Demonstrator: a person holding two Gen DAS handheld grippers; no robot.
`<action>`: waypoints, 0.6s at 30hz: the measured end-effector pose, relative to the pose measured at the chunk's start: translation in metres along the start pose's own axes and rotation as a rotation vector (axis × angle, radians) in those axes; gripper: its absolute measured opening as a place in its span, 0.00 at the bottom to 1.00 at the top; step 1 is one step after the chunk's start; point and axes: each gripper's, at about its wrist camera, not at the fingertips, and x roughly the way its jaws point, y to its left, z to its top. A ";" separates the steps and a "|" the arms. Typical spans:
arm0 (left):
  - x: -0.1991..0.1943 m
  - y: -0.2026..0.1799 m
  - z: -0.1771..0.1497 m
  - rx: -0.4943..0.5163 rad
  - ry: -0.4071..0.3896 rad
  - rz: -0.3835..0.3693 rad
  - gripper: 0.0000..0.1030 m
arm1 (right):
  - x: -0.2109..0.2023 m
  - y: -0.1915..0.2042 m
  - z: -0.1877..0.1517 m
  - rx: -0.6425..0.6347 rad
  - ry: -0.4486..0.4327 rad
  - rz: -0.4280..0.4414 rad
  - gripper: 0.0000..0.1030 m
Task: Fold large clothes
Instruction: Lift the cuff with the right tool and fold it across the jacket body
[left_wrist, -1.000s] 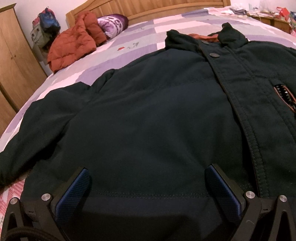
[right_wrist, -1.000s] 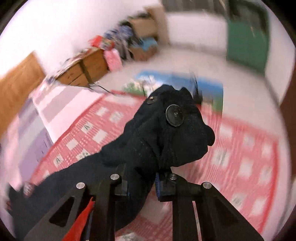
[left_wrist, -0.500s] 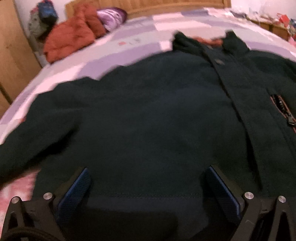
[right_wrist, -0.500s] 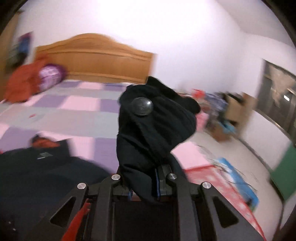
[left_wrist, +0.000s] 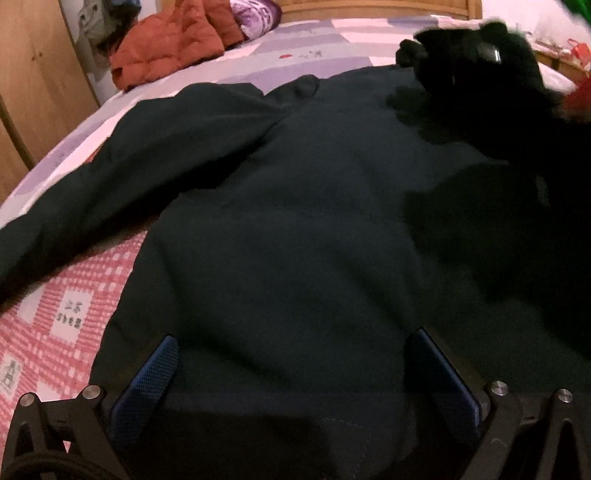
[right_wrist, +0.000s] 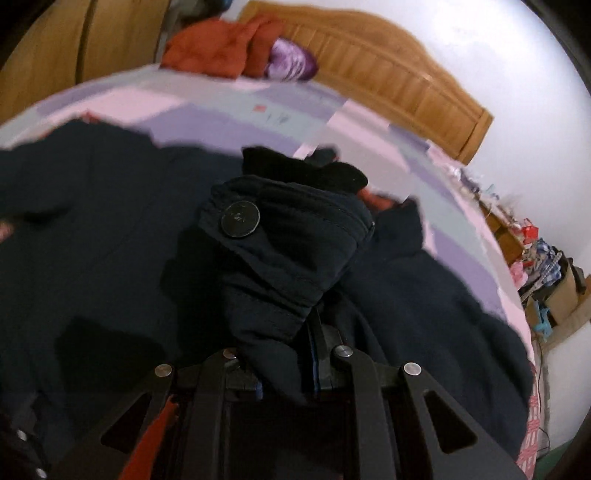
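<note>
A large dark green jacket (left_wrist: 303, 221) lies spread on the bed, its left sleeve (left_wrist: 110, 192) stretched out to the left. My left gripper (left_wrist: 291, 369) stands open low over the jacket's hem, blue pads (left_wrist: 155, 373) wide apart, nothing pinched between them. My right gripper (right_wrist: 286, 373) is shut on the jacket's other sleeve cuff (right_wrist: 284, 243), which bears a round dark button (right_wrist: 240, 218). That cuff hangs over the jacket's body (right_wrist: 92, 221). In the left wrist view the same cuff (left_wrist: 476, 62) shows blurred at the upper right, over the jacket.
An orange puffer jacket (left_wrist: 166, 44) and a purple pillow (left_wrist: 255, 14) lie by the wooden headboard (right_wrist: 388, 77). A wooden wardrobe (left_wrist: 33, 74) stands left of the bed. Pink checked bedding (left_wrist: 55, 314) shows at the near left. Cluttered furniture (right_wrist: 546, 266) stands right of the bed.
My right gripper swung the sleeve cuff from beside the bed over onto the jacket's body. The left gripper slid sideways along the hem, so the left sleeve and checked bedding now show.
</note>
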 end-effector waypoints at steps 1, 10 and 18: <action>0.001 0.003 0.000 -0.009 0.003 -0.011 1.00 | 0.005 0.004 -0.003 -0.013 0.020 0.001 0.19; -0.002 0.010 -0.004 -0.033 0.013 -0.044 1.00 | 0.025 0.019 0.000 0.008 0.084 0.079 0.58; -0.017 0.016 0.019 -0.077 0.056 -0.091 1.00 | -0.076 -0.062 -0.028 0.192 -0.036 0.130 0.71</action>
